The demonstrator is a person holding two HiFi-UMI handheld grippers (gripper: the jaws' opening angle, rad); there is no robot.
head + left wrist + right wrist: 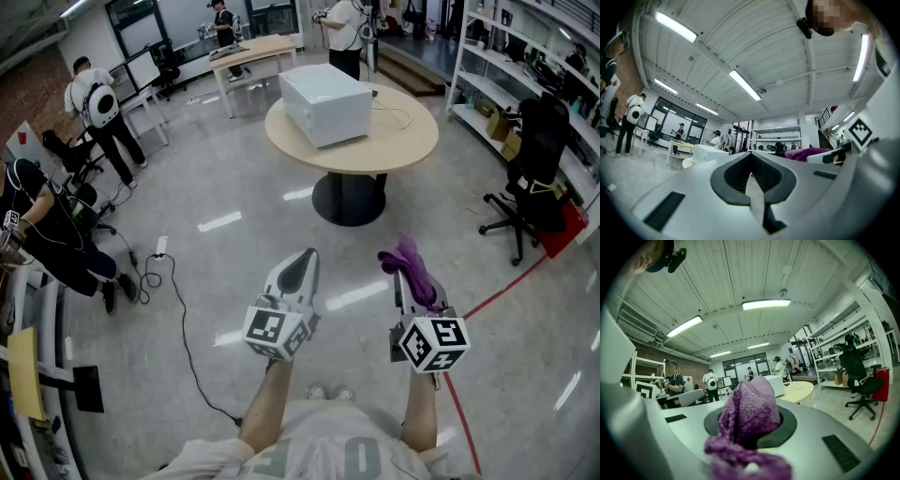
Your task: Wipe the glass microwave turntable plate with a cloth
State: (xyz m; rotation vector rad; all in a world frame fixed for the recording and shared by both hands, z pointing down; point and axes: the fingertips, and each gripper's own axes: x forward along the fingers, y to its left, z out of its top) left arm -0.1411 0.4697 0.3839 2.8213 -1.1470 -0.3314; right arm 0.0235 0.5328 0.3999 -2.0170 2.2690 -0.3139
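Observation:
My right gripper (405, 269) is shut on a purple cloth (410, 266), which bunches up between its jaws and fills the middle of the right gripper view as a purple cloth (750, 420). My left gripper (298, 267) is shut with nothing in it; its jaws meet at the tip (751, 168). Both grippers are held up in the air, pointing across the floor toward a round wooden table (394, 141). A white microwave (324, 101) stands on that table, several steps away. No glass turntable plate is in view.
A black office chair (532, 178) stands at the right by shelves (511, 66). A cable (178, 328) trails over the floor at the left. Several people stand or sit at the left and back. Red tape (497, 291) crosses the floor at the right.

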